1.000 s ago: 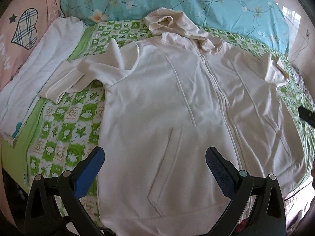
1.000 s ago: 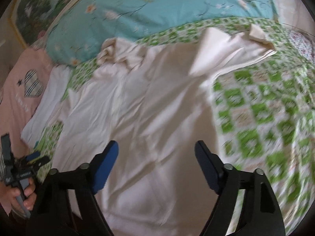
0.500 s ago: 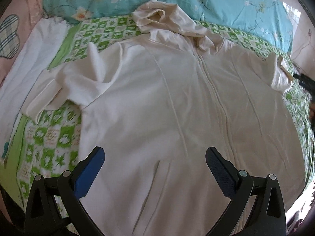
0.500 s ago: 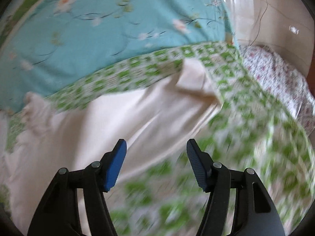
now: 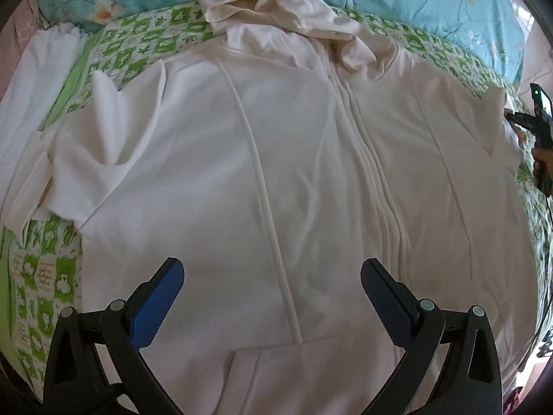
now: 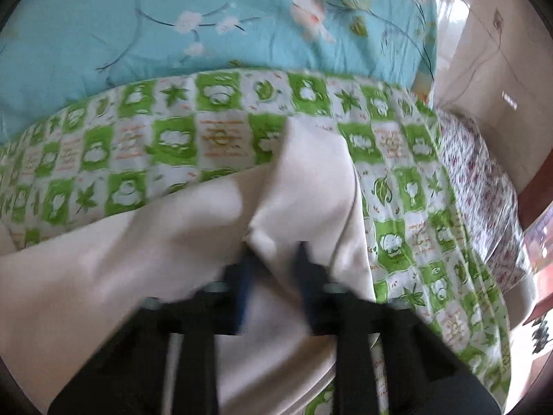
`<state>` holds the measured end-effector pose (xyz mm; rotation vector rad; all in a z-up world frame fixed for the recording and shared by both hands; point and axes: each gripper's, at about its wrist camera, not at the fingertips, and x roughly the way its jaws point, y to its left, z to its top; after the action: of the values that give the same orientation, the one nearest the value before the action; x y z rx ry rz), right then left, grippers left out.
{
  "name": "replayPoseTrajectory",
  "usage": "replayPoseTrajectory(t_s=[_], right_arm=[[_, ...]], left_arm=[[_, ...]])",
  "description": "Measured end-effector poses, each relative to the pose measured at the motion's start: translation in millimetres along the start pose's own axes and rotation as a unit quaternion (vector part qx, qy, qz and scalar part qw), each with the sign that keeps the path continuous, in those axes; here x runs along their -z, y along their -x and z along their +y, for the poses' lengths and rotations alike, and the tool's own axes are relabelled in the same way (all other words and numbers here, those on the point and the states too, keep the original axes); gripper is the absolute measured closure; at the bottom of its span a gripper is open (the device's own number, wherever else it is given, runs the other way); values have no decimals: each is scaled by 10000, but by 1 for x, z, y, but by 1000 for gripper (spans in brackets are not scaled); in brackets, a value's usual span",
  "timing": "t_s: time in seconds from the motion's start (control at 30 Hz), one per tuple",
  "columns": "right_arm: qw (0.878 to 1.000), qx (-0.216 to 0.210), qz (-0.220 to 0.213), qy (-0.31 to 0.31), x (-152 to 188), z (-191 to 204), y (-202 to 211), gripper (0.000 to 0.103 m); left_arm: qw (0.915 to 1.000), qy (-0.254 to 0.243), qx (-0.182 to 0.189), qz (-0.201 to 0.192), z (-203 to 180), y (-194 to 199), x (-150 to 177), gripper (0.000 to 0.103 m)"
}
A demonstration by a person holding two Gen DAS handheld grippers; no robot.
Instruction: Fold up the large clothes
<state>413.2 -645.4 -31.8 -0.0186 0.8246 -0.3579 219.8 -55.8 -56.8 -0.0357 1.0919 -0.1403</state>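
Observation:
A cream zip hoodie [image 5: 276, 155] lies spread face up on the bed, its hood [image 5: 269, 3] at the far end. My left gripper [image 5: 273, 269] hovers open over the hoodie's lower front, nothing between its blue pads. In the left wrist view the hoodie's left sleeve [image 5: 79, 159] lies folded at the left. At the right edge, a hand holds my right gripper [image 5: 539, 128] at the other sleeve's end. In the blurred right wrist view, my right gripper [image 6: 274, 252] is closing its jaws on that sleeve's cuff [image 6: 304, 186], and cloth bunches between them.
The bed has a green checked sheet [image 6: 172, 138]. A blue floral quilt [image 6: 207, 17] lies along the far side. A white garment [image 5: 34, 79] lies at the left. A small-flowered cloth [image 6: 477, 180] covers the bed's right edge, with the wall behind it.
My left gripper has moved forward over the hoodie, still open. My right gripper has swung right to the sleeve's end, and its jaws have come together around the cuff.

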Motion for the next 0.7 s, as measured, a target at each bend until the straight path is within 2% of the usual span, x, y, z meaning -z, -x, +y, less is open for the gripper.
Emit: replayPoseTrajectory(t_s=[0.03, 0.13, 0.23, 0.37, 0.4, 0.43, 0.5, 0.57, 0.7], right_arm=[[10000, -37, -44, -75, 0, -2, 4, 96], [9975, -510, -304, -377, 4, -4, 32, 97], [9904, -1167, -535, -512, 15, 12, 76, 97], [9659, -2413, -552, -759, 37, 61, 130, 97], [9528, -2896, -473, -780, 44, 83, 141, 97], [9432, -3200, -414, -790, 50, 99, 147, 97], [9164, -3901, -181, -876, 60, 135, 154, 97], [8829, -4611, 149, -875, 74, 187, 158, 97], [8436, -5301, 663, -544, 102, 285, 166, 97]], left_arm=[[10000, 10, 18, -15, 1, 0, -1, 1], [10000, 73, 46, -40, 5, 1, 0, 1], [9998, 128, 78, -89, 11, 6, 5, 1], [9995, 201, 140, -188, 21, 14, 12, 1], [9994, 217, 172, -214, 25, 16, 15, 1], [9993, 231, 197, -238, 28, 17, 16, 1], [9988, 276, 275, -295, 36, 21, 21, 1], [9979, 349, 407, -358, 47, 27, 26, 1], [9963, 542, 532, -414, 68, 36, 35, 1]])
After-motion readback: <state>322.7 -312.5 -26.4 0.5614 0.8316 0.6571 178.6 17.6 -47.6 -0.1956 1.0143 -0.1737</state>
